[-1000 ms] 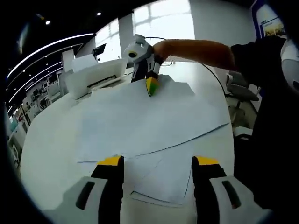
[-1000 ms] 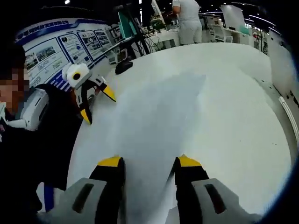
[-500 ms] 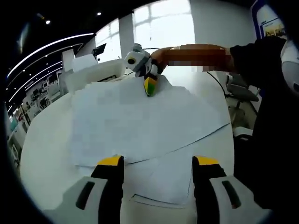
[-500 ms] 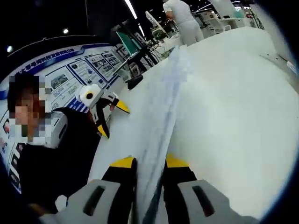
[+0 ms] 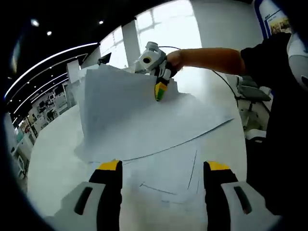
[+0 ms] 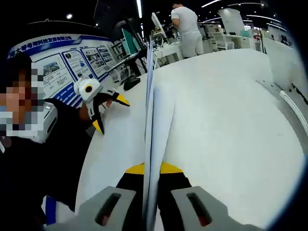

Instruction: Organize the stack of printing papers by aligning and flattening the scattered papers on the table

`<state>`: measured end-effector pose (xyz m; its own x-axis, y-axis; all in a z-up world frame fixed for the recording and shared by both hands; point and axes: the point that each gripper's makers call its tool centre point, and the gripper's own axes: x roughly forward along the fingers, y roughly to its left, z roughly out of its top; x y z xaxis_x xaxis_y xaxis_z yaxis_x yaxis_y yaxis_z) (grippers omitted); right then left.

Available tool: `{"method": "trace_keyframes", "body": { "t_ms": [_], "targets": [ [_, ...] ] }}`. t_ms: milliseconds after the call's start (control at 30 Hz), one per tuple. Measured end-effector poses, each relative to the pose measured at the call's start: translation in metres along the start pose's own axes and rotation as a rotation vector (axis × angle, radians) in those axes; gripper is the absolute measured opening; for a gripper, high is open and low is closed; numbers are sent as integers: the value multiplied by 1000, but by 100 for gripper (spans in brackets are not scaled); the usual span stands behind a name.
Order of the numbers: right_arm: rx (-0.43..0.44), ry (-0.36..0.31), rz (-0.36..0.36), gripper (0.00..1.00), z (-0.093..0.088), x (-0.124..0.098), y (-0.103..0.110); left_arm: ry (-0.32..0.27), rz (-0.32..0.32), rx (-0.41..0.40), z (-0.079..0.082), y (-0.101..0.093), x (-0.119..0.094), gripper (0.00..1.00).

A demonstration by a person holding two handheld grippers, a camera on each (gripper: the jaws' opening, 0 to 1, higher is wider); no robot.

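On the white table (image 5: 48, 159) the papers (image 5: 144, 120) lie spread, but the top sheets now stand much higher than half a second ago: in the left gripper view their far edge is raised into a steep slope, where before they lay almost flat. The right gripper (image 5: 159, 91) pinches that raised edge, its yellow and green tips closed on the paper, and it sits higher in that view than it did. A hand (image 5: 174, 60) and bare forearm reach in from the right to hold it, with the tips pointing down toward the table.

Along the right gripper view, the sheets (image 6: 150, 120) are seen edge-on as a thin upright line running away from the closed jaws of the right gripper (image 6: 151, 169); earlier they leaned over as a broad slanted band. The jaws are pressed together on the paper.

Nearest the camera in the left gripper view, the left gripper (image 5: 161, 166) hangs wide open over the lower loose sheets, holding nothing, much as before. It also appears in the right gripper view (image 6: 108, 113), at the table's left edge, jaws apart. Behind the table a person (image 6: 185, 24) in white stands among desks.
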<state>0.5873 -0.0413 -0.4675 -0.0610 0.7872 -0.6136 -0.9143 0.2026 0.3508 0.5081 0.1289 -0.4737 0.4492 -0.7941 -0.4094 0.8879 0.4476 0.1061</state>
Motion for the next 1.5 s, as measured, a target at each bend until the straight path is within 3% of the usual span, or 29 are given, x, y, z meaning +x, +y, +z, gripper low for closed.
{"method": "trace_keyframes", "body": {
  "t_ms": [133, 267, 700, 800, 867, 933, 1000, 1167, 1233, 1300, 1400, 1500],
  "targets": [
    [-79, -24, -79, 0, 5, -13, 1, -195, 93, -147, 22, 35, -20, 77],
    [-125, -40, -97, 0, 8, -19, 9, -285, 132, -296, 27, 63, -22, 79],
    [-302, -76, -120, 0, 16, -31, 40, -287, 54, -462, 18, 77, 10, 80],
    [-336, -72, -123, 0, 15, -32, 49, -311, -11, -482, 26, 72, 11, 69],
    [-347, -59, -133, 0, 13, -35, 48, -316, -48, -484, 30, 68, 11, 54],
    [-354, -50, -142, 0, 13, -36, 49, -318, -126, -482, 35, 55, 10, 36],
    [-358, -45, -153, 0, 12, -37, 48, -320, -112, -487, 35, 57, 10, 36],
    [-381, -57, -158, 0, 11, -42, 52, -335, -144, -516, 39, 55, 6, 30],
    [-402, -74, -134, 0, 13, -44, 58, -347, -141, -515, 39, 57, 5, 32],
    [-413, -94, -115, 0, 15, -47, 63, -331, -115, -496, 34, 62, 6, 43],
    [-427, -88, -114, 0, 14, -48, 65, -347, -168, -476, 42, 50, 7, 58],
    [-437, -76, -118, 0, 13, -47, 66, -351, -214, -463, 50, 39, 8, 61]
  ]
}}
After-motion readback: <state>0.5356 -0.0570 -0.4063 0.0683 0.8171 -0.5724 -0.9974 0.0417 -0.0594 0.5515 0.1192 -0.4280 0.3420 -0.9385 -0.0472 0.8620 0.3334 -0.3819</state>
